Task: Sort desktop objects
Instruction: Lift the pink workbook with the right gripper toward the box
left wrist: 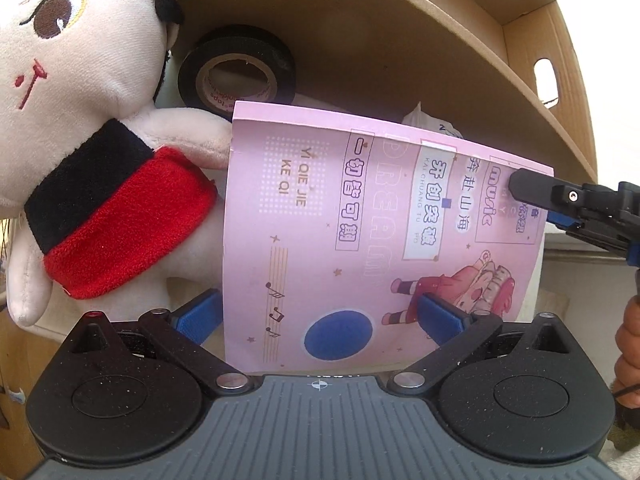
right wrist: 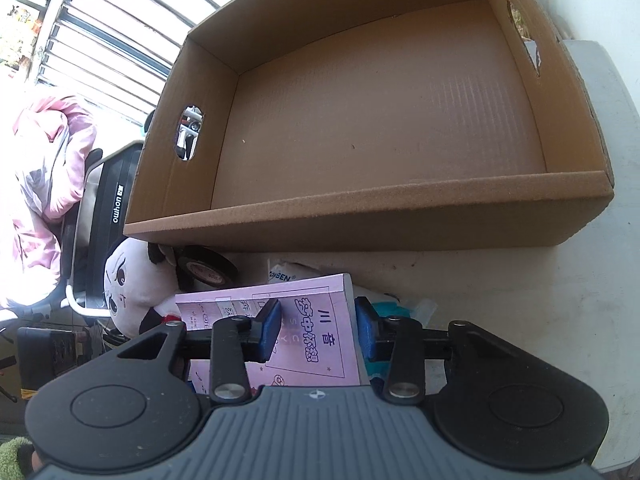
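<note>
Right gripper (right wrist: 316, 330) half-closed astride glossy pink notebook (right wrist: 304, 320); left gripper (left wrist: 320, 316) wide, nothing gripped.

Pink notebook (left wrist: 384, 240) fills centre frame, plush doll (left wrist: 80, 140) at left. Black tape roll (left wrist: 236, 68) sits above, against the cardboard box (left wrist: 400, 40).

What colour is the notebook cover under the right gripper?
Pink, with a blue circle and cartoon print; the notebook shows best in the left wrist view.
</note>
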Motion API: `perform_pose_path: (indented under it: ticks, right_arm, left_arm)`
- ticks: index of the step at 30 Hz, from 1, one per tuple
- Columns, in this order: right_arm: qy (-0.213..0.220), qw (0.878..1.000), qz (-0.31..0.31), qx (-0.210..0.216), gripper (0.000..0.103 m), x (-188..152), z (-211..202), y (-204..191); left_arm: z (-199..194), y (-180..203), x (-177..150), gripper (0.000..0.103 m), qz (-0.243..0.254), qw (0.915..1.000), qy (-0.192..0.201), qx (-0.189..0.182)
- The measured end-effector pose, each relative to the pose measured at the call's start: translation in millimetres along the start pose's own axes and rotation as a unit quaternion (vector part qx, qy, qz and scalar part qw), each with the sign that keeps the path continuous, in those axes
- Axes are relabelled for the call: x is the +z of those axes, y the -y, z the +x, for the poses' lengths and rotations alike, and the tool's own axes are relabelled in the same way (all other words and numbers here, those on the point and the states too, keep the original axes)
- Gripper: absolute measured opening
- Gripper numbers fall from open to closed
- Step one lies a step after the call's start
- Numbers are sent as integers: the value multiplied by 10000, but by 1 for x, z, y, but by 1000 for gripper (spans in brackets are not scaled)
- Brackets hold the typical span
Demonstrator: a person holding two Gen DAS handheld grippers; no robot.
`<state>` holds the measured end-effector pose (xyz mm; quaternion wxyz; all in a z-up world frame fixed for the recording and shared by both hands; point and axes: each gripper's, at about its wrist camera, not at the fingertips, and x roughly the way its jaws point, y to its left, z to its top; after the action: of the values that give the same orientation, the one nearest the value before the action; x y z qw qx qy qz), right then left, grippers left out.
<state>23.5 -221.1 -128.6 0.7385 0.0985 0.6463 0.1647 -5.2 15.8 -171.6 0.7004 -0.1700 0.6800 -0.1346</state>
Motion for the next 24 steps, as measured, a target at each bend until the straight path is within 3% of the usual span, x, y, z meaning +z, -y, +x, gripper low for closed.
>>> perform_pose_path:
  ticks: [5,17,24]
  right_arm:
    - [55,9980,629,-5,41,-8,4,15]
    - [386,9949,917,-184,40,-18,8,16]
    - [635,9898,1272,47,35,-12,0,23]
  left_arm:
    - [-12,-20,-33,103,146,9997,24,-195]
    - [-30,-65,-86,103,221,9969,-76,-747]
    - [-65,-83,-122,103,87,9948,-183,-995]
